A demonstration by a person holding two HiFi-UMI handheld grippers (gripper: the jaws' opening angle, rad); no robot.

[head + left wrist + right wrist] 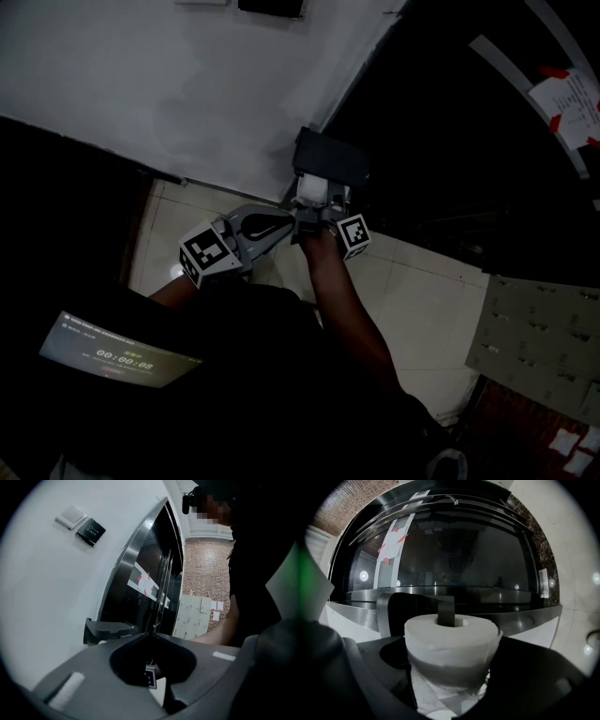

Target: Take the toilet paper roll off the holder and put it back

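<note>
A white toilet paper roll (450, 637) fills the middle of the right gripper view, upright between my right gripper's (450, 670) jaws, which press into its sides. The holder's dark peg (446, 612) stands in the roll's core. In the head view the roll (310, 190) sits just under the black wall holder (330, 157), with my right gripper (314, 208) at it. My left gripper (284, 221) hangs close on the left, jaws together and nothing in them. In the left gripper view its tips (152, 633) meet, and the holder (110, 629) juts from the wall behind.
A white wall (141, 75) meets a dark glass door with a steel frame (469, 141) right beside the holder. Pale floor tiles (422, 291) lie below. Switch plates (82, 522) sit high on the wall. Grey lockers (534, 337) stand at the right.
</note>
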